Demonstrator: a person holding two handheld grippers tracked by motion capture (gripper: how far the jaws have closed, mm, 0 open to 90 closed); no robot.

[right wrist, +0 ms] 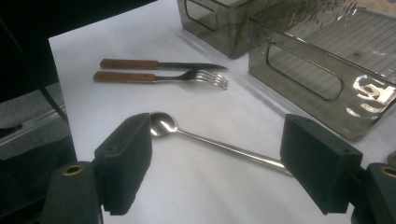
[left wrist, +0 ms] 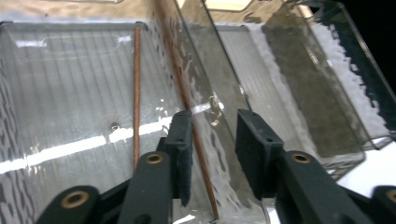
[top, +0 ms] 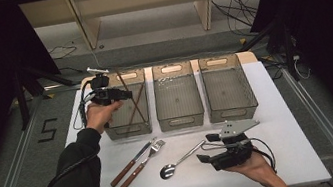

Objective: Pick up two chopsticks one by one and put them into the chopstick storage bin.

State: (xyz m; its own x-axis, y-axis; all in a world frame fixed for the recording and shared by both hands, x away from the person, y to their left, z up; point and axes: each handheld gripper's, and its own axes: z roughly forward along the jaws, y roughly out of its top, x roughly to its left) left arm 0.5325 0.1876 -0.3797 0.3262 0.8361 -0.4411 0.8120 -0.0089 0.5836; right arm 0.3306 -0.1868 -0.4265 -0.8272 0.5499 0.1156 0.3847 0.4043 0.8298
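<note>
three clear bins (top: 177, 97) stand in a row on the white table (top: 293, 139). the left bin (top: 128, 120) holds two chopsticks (top: 130, 96), both leaning against its walls. the left gripper (top: 124, 94) hangs over that bin, its jaws apart with one chopstick (left wrist: 191, 116) running between them (touching or not, i cannot tell). in front of the bins lie one knife (top: 129, 164), one fork (top: 143, 165) and one spoon (top: 178, 162). the right gripper (top: 204, 154) is wide open, low over the spoon's handle (right wrist: 233, 149).
</note>
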